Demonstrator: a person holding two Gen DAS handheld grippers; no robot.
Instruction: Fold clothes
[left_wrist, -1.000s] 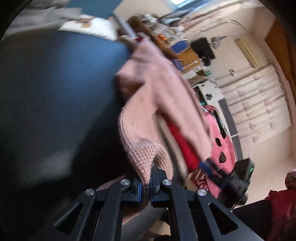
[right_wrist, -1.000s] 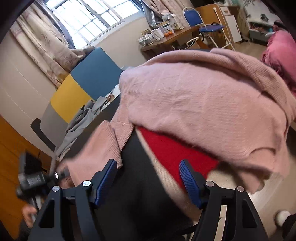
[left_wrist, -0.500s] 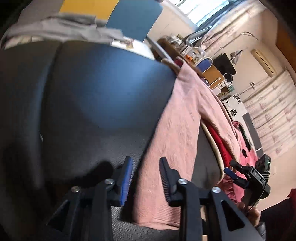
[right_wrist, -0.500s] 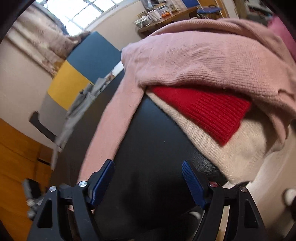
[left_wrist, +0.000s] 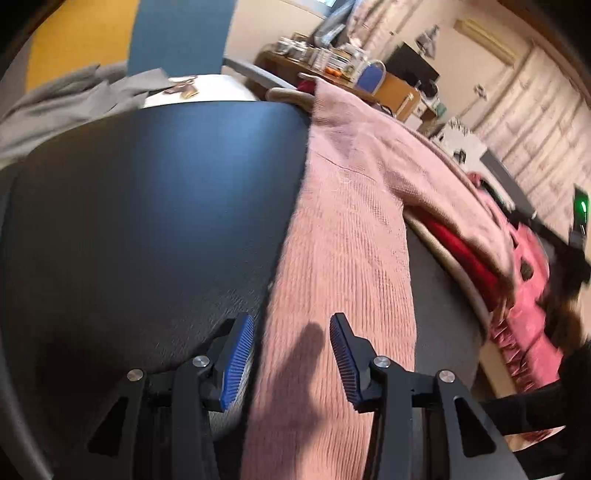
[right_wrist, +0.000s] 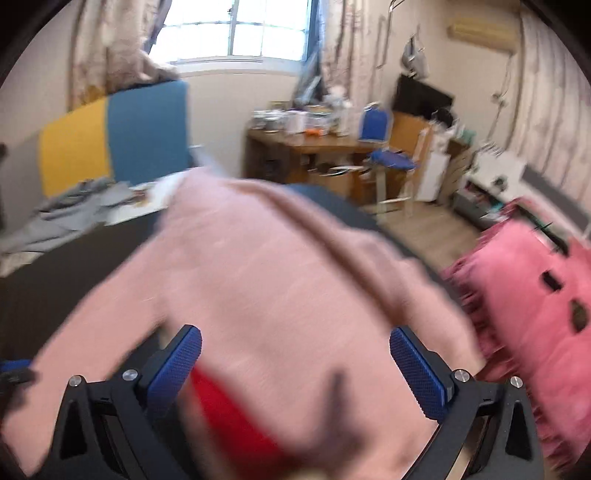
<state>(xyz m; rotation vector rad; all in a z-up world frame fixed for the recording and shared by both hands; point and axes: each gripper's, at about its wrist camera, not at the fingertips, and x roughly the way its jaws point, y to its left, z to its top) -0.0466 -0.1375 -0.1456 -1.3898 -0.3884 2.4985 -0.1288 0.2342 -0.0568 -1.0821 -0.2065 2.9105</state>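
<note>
Pink knit sweater (left_wrist: 343, 258), ribbed weave, draped on smooth dark surface (left_wrist: 147, 206); red garment (left_wrist: 461, 251) beneath. Left tool (left_wrist: 291, 354) and right tool (right_wrist: 295, 354): both spread apart, poised above sweater, gripping nothing.

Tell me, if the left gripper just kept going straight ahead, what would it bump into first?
Most likely the pink sweater: its sleeve lies stretched out straight ahead of the open left gripper, on the dark table. How near it is can't be judged from here.
</note>
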